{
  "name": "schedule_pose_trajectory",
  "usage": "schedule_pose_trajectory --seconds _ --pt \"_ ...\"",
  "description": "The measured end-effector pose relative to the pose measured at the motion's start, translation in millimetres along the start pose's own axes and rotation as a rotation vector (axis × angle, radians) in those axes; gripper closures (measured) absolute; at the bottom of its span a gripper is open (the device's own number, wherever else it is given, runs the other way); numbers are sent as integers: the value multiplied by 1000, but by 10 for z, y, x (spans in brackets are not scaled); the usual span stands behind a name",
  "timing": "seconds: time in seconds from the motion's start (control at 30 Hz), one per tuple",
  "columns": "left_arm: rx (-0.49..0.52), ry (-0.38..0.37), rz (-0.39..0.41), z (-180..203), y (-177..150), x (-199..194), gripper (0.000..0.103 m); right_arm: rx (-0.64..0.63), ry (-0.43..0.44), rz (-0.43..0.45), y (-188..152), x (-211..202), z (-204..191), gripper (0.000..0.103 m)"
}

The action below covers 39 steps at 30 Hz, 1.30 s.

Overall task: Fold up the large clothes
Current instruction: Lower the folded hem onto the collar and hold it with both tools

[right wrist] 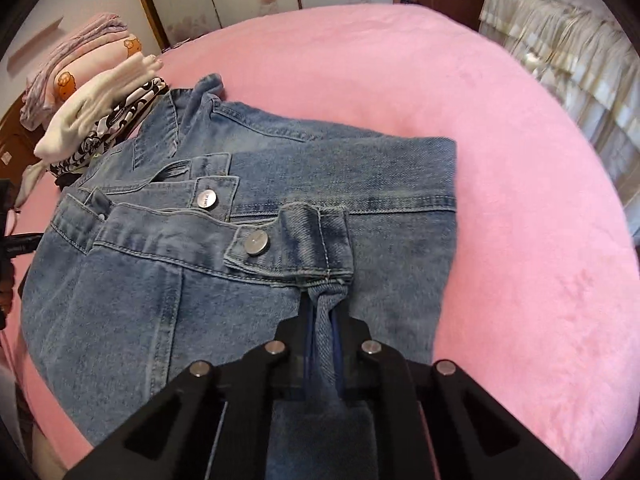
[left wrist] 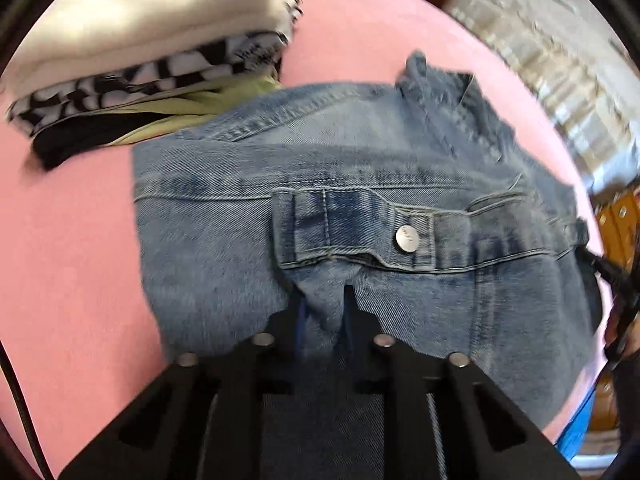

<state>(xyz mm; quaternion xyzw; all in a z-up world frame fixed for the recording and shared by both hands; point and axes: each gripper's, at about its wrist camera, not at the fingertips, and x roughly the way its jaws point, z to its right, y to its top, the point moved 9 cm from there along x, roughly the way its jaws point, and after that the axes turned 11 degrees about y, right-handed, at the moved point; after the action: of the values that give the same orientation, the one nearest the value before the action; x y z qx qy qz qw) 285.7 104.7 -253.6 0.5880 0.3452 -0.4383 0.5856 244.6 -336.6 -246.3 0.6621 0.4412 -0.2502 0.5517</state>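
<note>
left claw [left wrist: 322,300]: I've got it clenched on a pinch of denim just below the buttoned tab.
right claw [right wrist: 323,312]: clenched on a bunched fold under the other tab.
denim jacket [right wrist: 248,216]: lies partly folded on the pink bed [right wrist: 500,200], beside a stack of folded clothes [left wrist: 132,60].
handling: I judge it heavy and stiff, not slippery; thick seams hold a crease poorly.
hold: hem band by the tabs.
look: faded blue, metal buttons [right wrist: 257,242].
</note>
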Motion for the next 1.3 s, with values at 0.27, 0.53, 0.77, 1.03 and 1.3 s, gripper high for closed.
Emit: schedule_pose_trajectory --seconds 0.27,0.53,0.77,1.03,1.3 --pt "-93 184 185 -91 78 -549 95 10 -85 145 130 -492 -155 97" --pt "-134 324 437 -26 571 -1205 96 -22 -220 335 571 -989 -272 98" --pt "-202 389 499 -125 1106 -1083 97 -9 -254 444 1148 -1010 -173 98" --pt "-188 503 332 -306 1162 261 94 22 -365 222 1297 345 312 98" --pt "-276 423 279 -486 1111 569 79 56 -408 157 1144 667 493 91"
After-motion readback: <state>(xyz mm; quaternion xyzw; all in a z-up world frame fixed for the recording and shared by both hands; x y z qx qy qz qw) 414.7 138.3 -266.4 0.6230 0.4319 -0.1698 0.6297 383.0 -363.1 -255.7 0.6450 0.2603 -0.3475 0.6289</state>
